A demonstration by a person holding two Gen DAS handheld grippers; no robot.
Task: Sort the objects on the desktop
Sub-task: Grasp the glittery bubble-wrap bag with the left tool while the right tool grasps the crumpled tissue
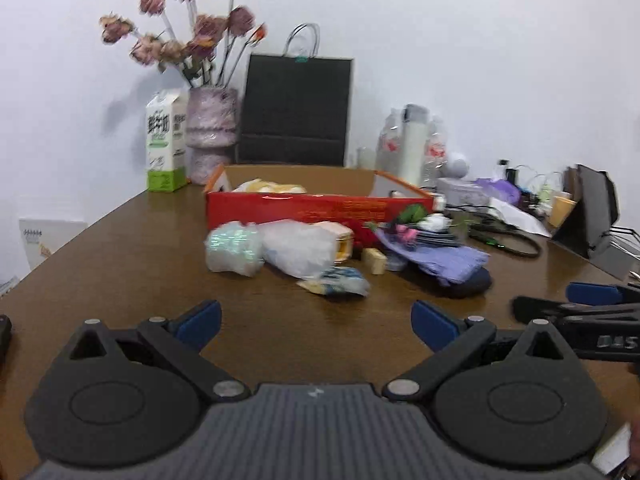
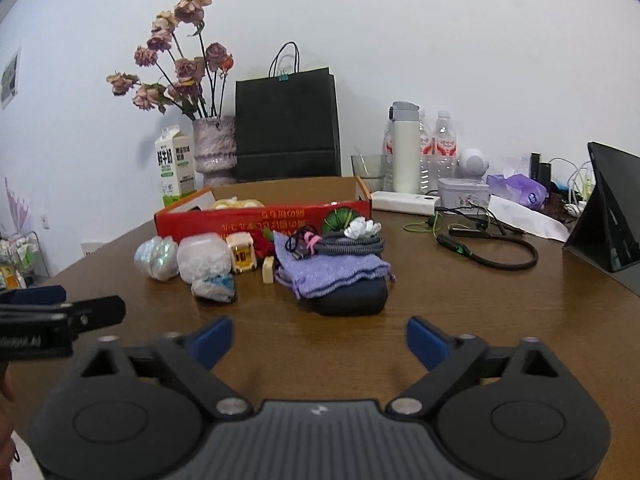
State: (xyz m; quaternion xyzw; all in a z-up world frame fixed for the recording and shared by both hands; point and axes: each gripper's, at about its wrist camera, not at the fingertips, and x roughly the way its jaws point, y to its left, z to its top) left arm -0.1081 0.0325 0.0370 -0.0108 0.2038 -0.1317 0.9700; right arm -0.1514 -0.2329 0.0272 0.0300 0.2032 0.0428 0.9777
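In right view only, glass cup (image 2: 368, 168)

Left gripper (image 1: 316, 322), right gripper (image 2: 319, 336): black bodies, blue pads, silver screws, ribbed grey centre.

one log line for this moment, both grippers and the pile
left gripper: open, empty | right gripper: open, empty | small items in front of red cardboard box | nothing gripped

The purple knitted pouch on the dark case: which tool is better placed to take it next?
Probably the right tool: it is open, and the purple knitted pouch lies almost straight ahead of it. From the left tool, the pouch sits off to the right.
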